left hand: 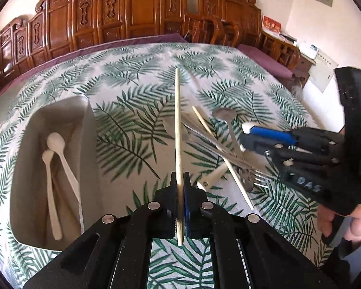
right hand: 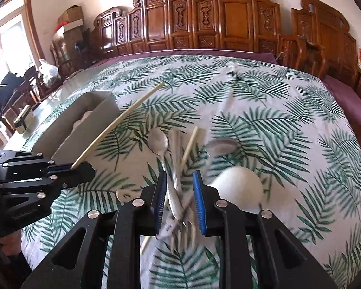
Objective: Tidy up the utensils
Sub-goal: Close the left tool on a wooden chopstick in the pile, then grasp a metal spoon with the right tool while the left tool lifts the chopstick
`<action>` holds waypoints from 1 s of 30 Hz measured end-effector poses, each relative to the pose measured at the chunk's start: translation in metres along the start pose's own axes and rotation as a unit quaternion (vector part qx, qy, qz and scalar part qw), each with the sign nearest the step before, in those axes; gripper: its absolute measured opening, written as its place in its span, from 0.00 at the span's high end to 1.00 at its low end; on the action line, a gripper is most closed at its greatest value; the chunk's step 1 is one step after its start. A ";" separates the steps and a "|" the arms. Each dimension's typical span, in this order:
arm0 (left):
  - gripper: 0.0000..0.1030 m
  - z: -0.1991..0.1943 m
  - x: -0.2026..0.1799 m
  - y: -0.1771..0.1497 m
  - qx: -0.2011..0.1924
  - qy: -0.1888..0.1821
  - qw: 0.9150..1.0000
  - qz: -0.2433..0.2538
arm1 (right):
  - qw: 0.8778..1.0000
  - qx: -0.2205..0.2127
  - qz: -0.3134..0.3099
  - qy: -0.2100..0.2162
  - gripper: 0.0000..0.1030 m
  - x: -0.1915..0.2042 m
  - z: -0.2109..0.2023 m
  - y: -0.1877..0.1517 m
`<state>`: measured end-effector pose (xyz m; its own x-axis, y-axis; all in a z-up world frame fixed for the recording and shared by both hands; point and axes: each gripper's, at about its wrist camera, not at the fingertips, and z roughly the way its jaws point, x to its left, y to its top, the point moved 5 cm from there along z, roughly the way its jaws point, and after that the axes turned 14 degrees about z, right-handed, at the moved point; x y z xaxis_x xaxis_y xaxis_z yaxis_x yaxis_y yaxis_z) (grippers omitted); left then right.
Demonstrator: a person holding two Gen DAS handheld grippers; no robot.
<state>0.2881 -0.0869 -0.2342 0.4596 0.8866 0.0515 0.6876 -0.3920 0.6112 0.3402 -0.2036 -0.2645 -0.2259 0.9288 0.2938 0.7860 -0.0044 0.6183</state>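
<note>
Two white spoons (left hand: pixel 54 168) lie in one grey tray (left hand: pixel 60 110).

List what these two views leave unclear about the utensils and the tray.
- Tray contents: in the right wrist view its near wall hides all but two white spoon bowls.
- Fork and the handles between the right gripper fingers: motion blur; contact with the pads cannot be judged.
- Pile: in the left wrist view the right gripper covers its right side.
- Chopstick lower end: hidden inside the left gripper.

Left gripper (left hand: pixel 180 187) fingers clamped, right gripper (right hand: pixel 179 187) fingers parted.
</note>
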 end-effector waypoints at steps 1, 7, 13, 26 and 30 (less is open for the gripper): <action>0.96 -0.002 0.002 0.001 -0.002 0.000 1.000 -0.001 | 1.000 0.001 -0.003 0.002 0.76 0.003 0.003 0.002; 0.96 -0.005 0.008 0.002 -0.006 -0.002 1.000 -0.008 | 0.999 0.030 -0.028 0.011 0.76 0.016 0.031 0.005; 0.96 -0.005 0.010 0.002 -0.007 -0.003 1.000 -0.007 | 0.997 0.054 -0.048 0.011 0.76 0.026 0.044 0.005; 0.96 -0.008 0.013 0.002 -0.008 -0.006 1.000 -0.010 | 0.992 0.091 -0.081 -0.024 0.79 0.029 0.067 0.000; 0.96 -0.009 0.013 0.003 -0.010 -0.005 1.000 -0.009 | 0.991 0.096 -0.083 -0.038 0.86 0.028 0.067 0.002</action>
<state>0.2911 -0.0742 -0.2242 0.4536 0.8906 0.0326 0.6843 -0.3716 0.6274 0.3742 -0.1527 -0.3041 -0.3236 0.9359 0.1394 0.8381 0.2151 0.5013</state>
